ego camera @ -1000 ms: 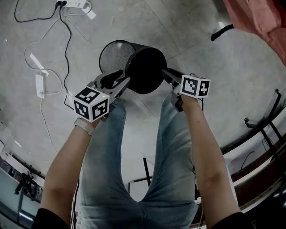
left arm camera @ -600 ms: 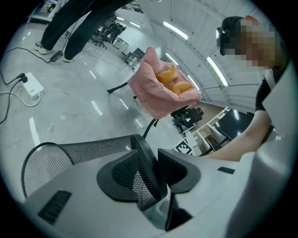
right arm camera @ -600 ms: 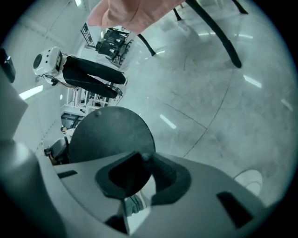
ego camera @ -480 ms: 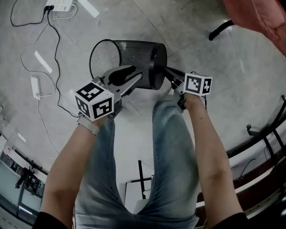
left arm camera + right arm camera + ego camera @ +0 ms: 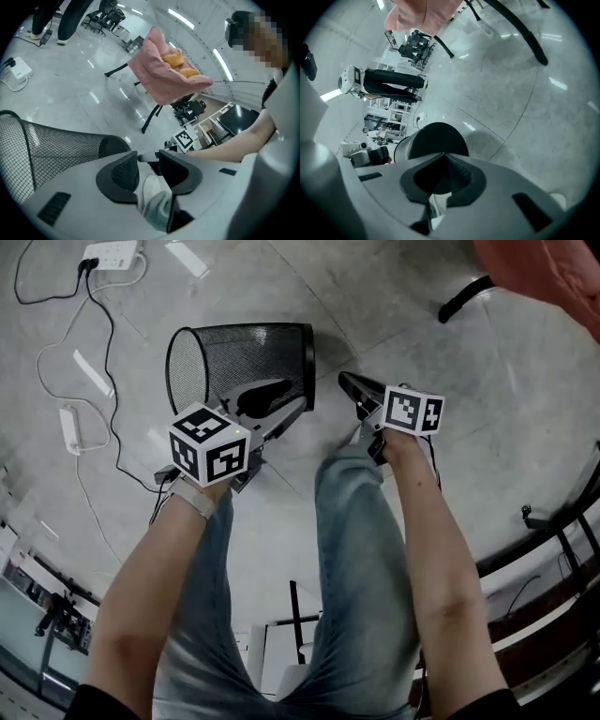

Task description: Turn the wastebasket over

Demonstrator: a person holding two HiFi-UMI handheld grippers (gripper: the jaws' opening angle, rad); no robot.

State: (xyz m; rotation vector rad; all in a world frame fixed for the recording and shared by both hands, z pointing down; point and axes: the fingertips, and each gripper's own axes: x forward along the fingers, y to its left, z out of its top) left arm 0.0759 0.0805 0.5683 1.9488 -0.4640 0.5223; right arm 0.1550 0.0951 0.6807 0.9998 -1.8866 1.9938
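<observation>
Mesh wastebasket (image 5: 248, 357) lying on its side on the floor (image 5: 469, 427), open mouth toward the cable (image 5: 108, 418), solid base toward the right hand-held gripper (image 5: 349, 383). Main risk, as judged from this position: neither tool grips the basket, so the round wall may roll across the smooth floor, possibly onto the cable, if it is nudged rather than pinched. A bite on the thin mesh or rim could also slip as the basket is tipped, dropping it back on its side. The left hand-held gripper (image 5: 281, 399) sits over the basket's near wall with its jaws about half spread, having just closed a little. Nothing is pinched between them; whether its outer face touches the mesh cannot be told. The right one, just beside the base but apart from it, has its jaws pressed together on nothing.
</observation>
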